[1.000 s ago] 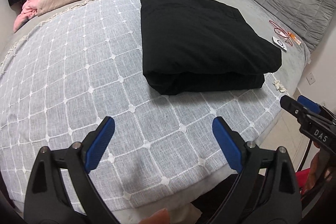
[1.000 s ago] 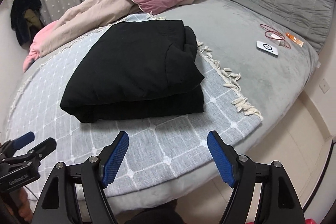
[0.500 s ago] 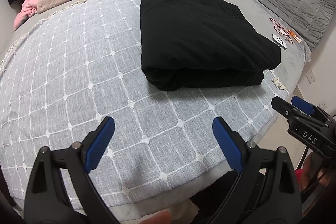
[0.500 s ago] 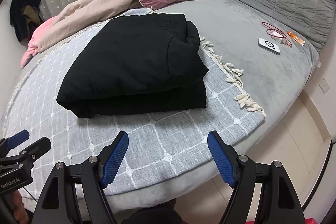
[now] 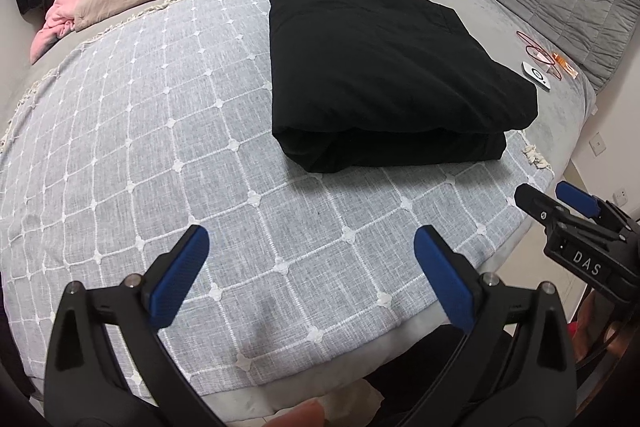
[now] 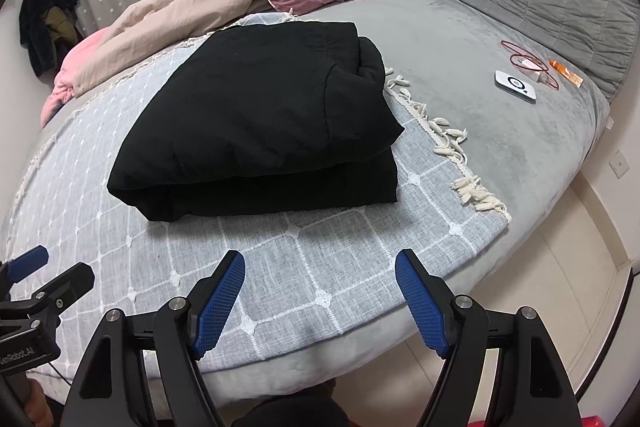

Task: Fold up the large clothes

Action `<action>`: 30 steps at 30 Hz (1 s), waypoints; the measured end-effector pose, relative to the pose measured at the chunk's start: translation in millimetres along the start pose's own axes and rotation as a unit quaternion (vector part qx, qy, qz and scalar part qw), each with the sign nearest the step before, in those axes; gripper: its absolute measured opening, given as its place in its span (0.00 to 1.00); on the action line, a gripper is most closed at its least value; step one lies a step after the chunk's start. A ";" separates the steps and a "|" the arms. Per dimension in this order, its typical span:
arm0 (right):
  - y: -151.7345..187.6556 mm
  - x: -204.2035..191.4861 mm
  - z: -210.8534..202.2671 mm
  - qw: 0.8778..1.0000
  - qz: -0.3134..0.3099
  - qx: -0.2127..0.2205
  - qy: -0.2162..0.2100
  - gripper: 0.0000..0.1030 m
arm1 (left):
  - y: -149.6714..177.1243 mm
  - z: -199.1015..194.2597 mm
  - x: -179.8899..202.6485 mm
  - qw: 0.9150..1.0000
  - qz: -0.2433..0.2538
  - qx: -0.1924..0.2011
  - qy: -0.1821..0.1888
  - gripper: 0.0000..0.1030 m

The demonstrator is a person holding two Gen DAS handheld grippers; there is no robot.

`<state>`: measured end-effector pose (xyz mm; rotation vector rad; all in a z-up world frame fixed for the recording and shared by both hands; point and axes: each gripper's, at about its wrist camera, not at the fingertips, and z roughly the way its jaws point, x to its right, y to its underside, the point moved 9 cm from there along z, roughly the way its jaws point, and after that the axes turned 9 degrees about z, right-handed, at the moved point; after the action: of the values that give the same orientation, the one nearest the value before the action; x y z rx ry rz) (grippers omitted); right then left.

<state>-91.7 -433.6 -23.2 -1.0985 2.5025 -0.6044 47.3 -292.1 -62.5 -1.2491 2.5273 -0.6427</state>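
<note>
left wrist: right tongs point(image 5: 554, 197) labelled "das".

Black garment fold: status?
Done: the black garment lies as a compact layered bundle on the checked throw. In hand: nothing; left gripper, whose jaws have just been opening, and right gripper are both empty, short of the bundle. Left: apparently nothing, unless another fold is wanted.

The left hand-held gripper point(image 5: 307, 269) has just opened its empty jaws slightly wider.
</note>
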 end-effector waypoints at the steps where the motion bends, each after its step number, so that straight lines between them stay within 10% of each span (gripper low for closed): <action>1: 0.4 -0.1 0.0 1.000 0.000 0.000 0.000 0.76 | 0.0 -0.2 0.5 1.000 0.001 0.000 -0.001 0.99; 30: 2.2 -0.1 0.8 1.000 0.001 -0.002 0.003 0.76 | -1.6 -3.9 9.3 1.000 0.016 0.000 -0.006 0.99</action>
<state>-92.5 -432.4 -25.0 -1.0975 2.5111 -0.6029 41.3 -299.3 -58.6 -1.2061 2.5324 -0.6273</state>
